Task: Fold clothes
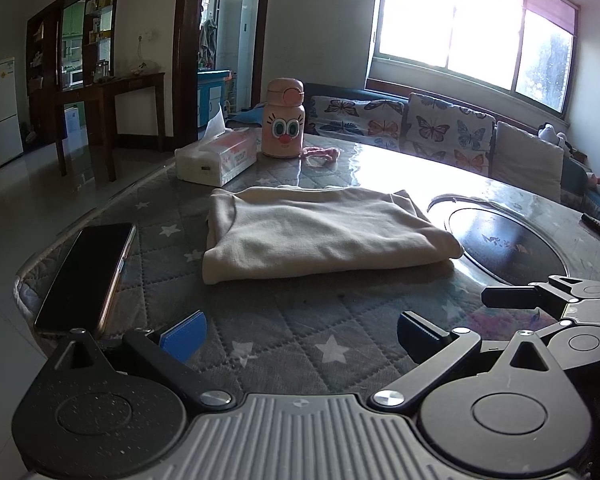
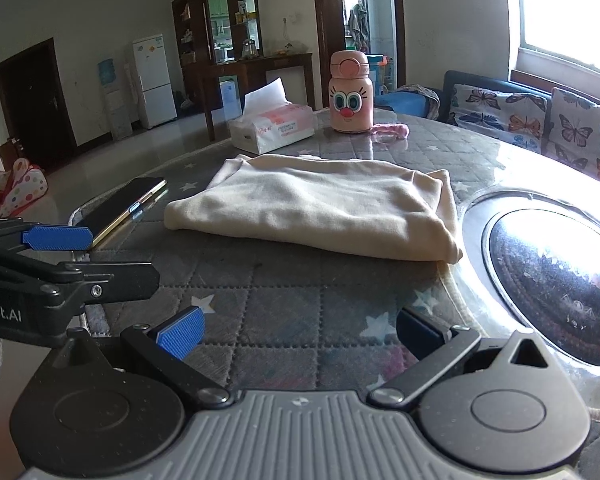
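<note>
A cream garment [image 1: 320,232] [image 2: 320,208] lies folded into a flat rectangle in the middle of the quilted, star-patterned table cover [image 1: 300,320] [image 2: 284,304]. My left gripper [image 1: 300,334] is open just short of the garment's near edge, with only the table cover between its fingers. My right gripper [image 2: 300,332] is open too, equally empty, near the same edge and further right. The left gripper [image 2: 116,258] also shows at the left of the right wrist view. One black finger [image 1: 512,296] of the right gripper shows at the right of the left wrist view.
A black phone [image 1: 86,276] [image 2: 120,204] lies near the table's left edge. Behind the garment stand a tissue pack [image 1: 216,156] [image 2: 272,124], a pink cartoon bottle [image 1: 283,120] [image 2: 350,94] and a pink strap [image 1: 322,153]. A dark round inset [image 1: 512,246] [image 2: 556,276] sits right.
</note>
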`<control>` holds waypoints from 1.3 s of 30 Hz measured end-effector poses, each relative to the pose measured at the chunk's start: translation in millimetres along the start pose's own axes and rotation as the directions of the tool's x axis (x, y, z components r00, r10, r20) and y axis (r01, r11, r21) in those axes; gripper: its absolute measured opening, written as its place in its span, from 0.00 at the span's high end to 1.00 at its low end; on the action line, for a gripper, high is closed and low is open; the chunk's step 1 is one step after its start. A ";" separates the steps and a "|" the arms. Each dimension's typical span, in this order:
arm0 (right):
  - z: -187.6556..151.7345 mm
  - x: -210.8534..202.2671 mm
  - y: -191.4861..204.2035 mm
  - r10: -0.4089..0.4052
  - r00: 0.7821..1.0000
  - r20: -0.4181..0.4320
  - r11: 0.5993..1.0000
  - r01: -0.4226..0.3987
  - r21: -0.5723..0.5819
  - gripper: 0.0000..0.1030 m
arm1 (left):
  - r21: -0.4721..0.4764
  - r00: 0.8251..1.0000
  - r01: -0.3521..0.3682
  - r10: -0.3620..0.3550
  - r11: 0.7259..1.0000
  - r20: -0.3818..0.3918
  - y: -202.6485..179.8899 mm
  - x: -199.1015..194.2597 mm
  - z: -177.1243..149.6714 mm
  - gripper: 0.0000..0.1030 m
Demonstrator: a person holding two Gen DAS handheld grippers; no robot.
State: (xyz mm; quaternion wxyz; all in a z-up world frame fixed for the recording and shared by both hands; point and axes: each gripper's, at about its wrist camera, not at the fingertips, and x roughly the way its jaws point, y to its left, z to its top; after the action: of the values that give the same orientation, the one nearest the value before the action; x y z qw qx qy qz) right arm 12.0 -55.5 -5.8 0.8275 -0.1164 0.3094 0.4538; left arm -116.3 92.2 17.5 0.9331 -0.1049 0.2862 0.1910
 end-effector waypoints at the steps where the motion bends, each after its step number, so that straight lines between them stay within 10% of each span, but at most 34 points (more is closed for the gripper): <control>1: -1.0 -0.4 0.9 -0.001 1.000 0.002 1.000 0.001 0.000 0.00 | -0.001 1.000 -0.003 0.003 1.000 0.000 0.2 -0.5 -0.5 0.00; 39: -5.9 -12.7 12.0 -0.042 0.999 0.018 0.999 0.042 -0.003 0.00 | 0.022 0.999 0.034 -0.034 0.999 0.003 -0.7 1.0 -1.8 0.00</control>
State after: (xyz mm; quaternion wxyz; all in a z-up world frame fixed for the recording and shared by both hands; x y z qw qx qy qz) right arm -5.4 -60.2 -1.5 0.8394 -0.1200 0.2986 0.4380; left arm -116.2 91.3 15.5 0.9378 -0.0989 0.2847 0.1722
